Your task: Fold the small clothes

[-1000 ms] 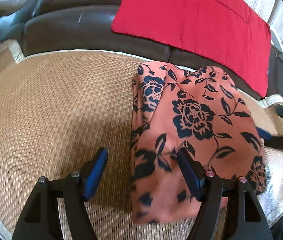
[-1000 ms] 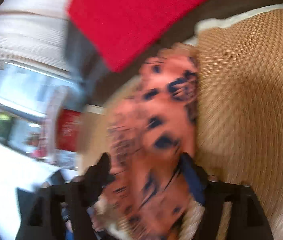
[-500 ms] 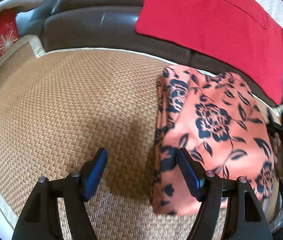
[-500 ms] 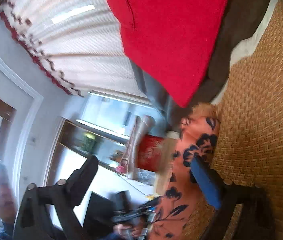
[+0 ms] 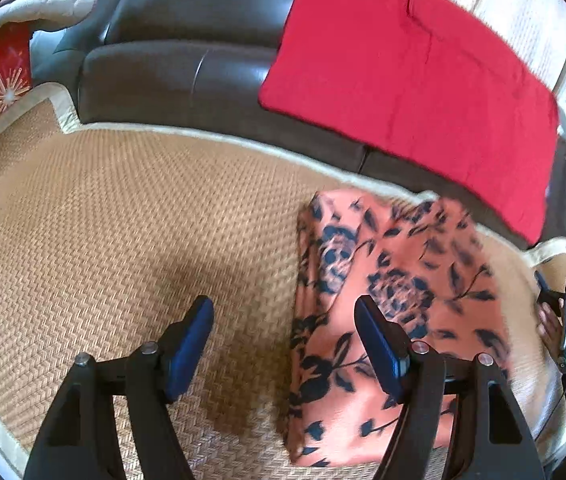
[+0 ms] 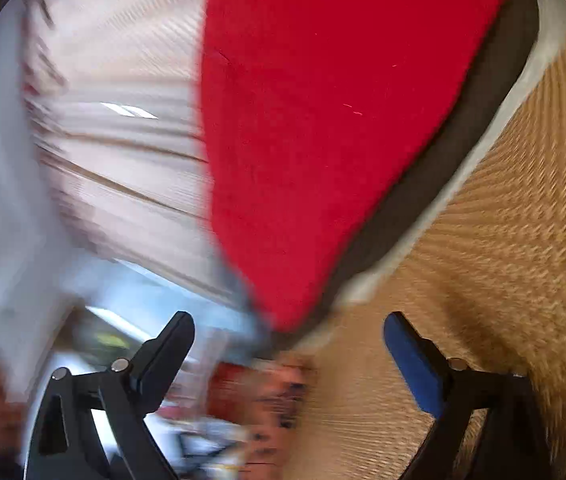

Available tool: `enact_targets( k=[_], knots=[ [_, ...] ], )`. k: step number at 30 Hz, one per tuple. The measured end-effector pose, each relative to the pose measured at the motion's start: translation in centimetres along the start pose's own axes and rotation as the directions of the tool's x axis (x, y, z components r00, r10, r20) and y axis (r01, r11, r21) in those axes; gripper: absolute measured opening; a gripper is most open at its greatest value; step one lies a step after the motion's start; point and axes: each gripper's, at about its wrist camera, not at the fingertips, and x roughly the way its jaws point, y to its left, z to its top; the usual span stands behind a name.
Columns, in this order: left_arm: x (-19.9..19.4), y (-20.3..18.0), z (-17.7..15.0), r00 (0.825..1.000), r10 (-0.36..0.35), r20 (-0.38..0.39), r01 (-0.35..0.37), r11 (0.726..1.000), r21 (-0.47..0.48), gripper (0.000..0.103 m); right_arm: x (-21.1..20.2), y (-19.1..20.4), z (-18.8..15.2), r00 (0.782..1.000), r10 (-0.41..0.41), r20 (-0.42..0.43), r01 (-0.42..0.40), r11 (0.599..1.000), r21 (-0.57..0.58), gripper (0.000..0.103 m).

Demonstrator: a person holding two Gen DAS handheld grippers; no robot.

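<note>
Left claw (image 5: 283,344): wide, nothing between pads, hovering over woven mat (image 5: 103,240); right finger overlaps floral cloth (image 5: 395,300) in view, contact unclear. Right claw (image 6: 289,344): jaws opening, nothing between them, pic blurred, facing red cushion (image 6: 323,120) w/ mat edge alongside. Cloth lies folded in compact rectangle on mat, near sofa (image 5: 187,76). Judged: this piece done or nearly; no other clothes in view.
</note>
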Motion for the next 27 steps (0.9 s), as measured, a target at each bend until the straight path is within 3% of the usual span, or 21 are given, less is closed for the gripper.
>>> enact_targets(
  k=[1,3,5,8,11,14,17,20,22,25,26,27],
  knots=[
    [-0.2,-0.2,0.1,1.000,-0.021,0.008,0.021,1.000,0.008,0.074,0.4,2.7,-0.3,1.000,-0.016,0.007,0.016,1.000,-0.005,0.103],
    [-0.7,-0.9,0.0,0.999,-0.046,0.029,0.045,0.998,0.032,0.074,1.4,7.4,-1.8,0.986,0.168,-0.003,-0.168,0.984,-0.052,0.103],
    [-1.4,-1.5,-0.2,0.996,-0.078,0.042,0.075,0.996,0.054,0.074,4.0,12.2,-4.5,0.961,0.265,-0.082,-0.274,0.953,-0.130,0.103],
    [-2.5,-1.8,-0.6,0.995,-0.084,0.058,0.081,0.995,0.062,0.074,9.5,13.8,-8.5,0.919,0.340,-0.201,-0.356,0.933,-0.046,0.103],
    [-2.1,-1.8,-0.6,0.997,-0.068,0.029,0.066,0.996,0.063,0.074,14.6,13.3,-12.2,0.924,0.280,-0.261,-0.291,0.957,-0.004,0.103],
    [-1.5,-2.3,-0.8,0.998,-0.060,0.007,0.059,0.996,0.073,0.074,16.9,12.4,-14.0,0.930,0.228,-0.289,-0.225,0.973,0.045,0.103],
    [1.4,-2.9,-0.7,0.998,-0.056,-0.040,0.059,0.995,0.078,0.074,18.4,11.7,-16.0,0.934,0.094,-0.344,-0.086,0.996,0.038,0.103],
    [4.2,-3.3,-1.0,0.995,-0.042,-0.093,0.050,0.995,0.084,0.074,19.3,9.9,-17.4,0.880,-0.035,-0.474,0.049,0.999,0.018,0.103],
    [6.1,-3.3,-1.5,0.989,-0.014,-0.150,0.027,0.996,0.083,0.074,19.6,9.8,-18.1,0.842,-0.152,-0.518,0.140,0.988,-0.063,0.103],
    [6.8,-3.0,-1.8,0.986,-0.021,-0.166,0.031,0.998,0.061,0.074,20.2,9.9,-18.3,0.803,-0.192,-0.564,0.183,0.980,-0.073,0.103],
    [6.7,-2.9,-1.8,0.986,-0.025,-0.165,0.035,0.998,0.056,0.074,20.6,10.0,-18.3,0.781,-0.219,-0.585,0.212,0.974,-0.081,0.103],
    [6.5,-2.9,-1.7,0.987,-0.029,-0.160,0.038,0.998,0.056,0.074,20.7,9.9,-18.3,0.779,-0.228,-0.584,0.220,0.972,-0.085,0.103]
  ],
)
